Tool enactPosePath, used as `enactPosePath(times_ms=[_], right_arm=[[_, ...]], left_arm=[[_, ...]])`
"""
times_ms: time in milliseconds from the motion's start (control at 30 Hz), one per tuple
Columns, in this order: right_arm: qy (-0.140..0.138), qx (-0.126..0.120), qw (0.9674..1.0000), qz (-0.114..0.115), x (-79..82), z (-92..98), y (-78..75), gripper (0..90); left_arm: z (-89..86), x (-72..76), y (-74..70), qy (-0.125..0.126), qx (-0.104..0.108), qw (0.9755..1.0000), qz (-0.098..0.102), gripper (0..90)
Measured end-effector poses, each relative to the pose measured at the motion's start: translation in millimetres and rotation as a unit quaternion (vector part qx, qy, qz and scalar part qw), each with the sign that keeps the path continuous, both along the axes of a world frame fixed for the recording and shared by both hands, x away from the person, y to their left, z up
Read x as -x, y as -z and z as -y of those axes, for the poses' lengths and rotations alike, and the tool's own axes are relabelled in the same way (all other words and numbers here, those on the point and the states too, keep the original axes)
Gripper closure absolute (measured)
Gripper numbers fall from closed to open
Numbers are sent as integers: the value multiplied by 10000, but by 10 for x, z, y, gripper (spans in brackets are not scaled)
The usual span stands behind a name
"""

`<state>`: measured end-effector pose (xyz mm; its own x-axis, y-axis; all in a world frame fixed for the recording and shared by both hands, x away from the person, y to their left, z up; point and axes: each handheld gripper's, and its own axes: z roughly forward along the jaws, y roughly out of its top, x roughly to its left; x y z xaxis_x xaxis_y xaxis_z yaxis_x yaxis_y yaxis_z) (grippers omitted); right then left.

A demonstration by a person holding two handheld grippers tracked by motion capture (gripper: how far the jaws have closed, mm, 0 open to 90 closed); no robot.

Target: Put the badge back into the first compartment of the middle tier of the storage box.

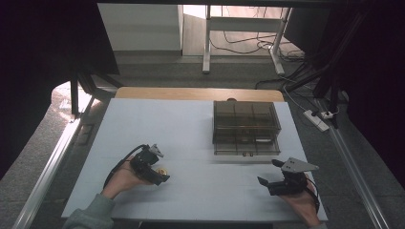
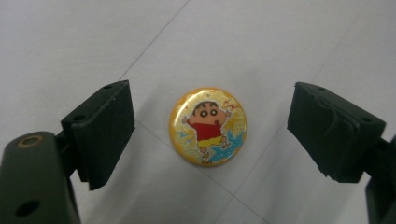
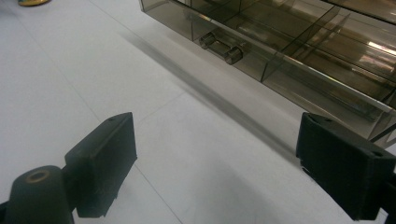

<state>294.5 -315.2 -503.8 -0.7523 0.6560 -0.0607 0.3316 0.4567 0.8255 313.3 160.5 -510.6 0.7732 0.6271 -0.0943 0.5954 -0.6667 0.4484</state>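
Left gripper view: your left gripper (image 2: 210, 135) jaws are apart, straddling the badge (image 2: 208, 127) near the worktop's (image 1: 200, 191) front-left, ready to pinch; right gripper (image 1: 268, 172) jaws apart too.

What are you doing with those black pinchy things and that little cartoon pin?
A person holds a gripper in each hand at a white table. The left gripper hovers open over a round yellow cartoon badge, one jaw on each side, not touching it. The right gripper is open and empty, near a smoky clear drawer box.
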Motion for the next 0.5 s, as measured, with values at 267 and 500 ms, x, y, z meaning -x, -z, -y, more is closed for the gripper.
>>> enactPosePath(times_ms=[267,500], right_arm=[[23,29,10000,-1,-1,7,2,123],[4,23,10000,-13,-2,7,6,124]], left_arm=[[12,-3,57,13,-226,9997,-40,205],[22,6,88,104,-316,9994,-78,281]])
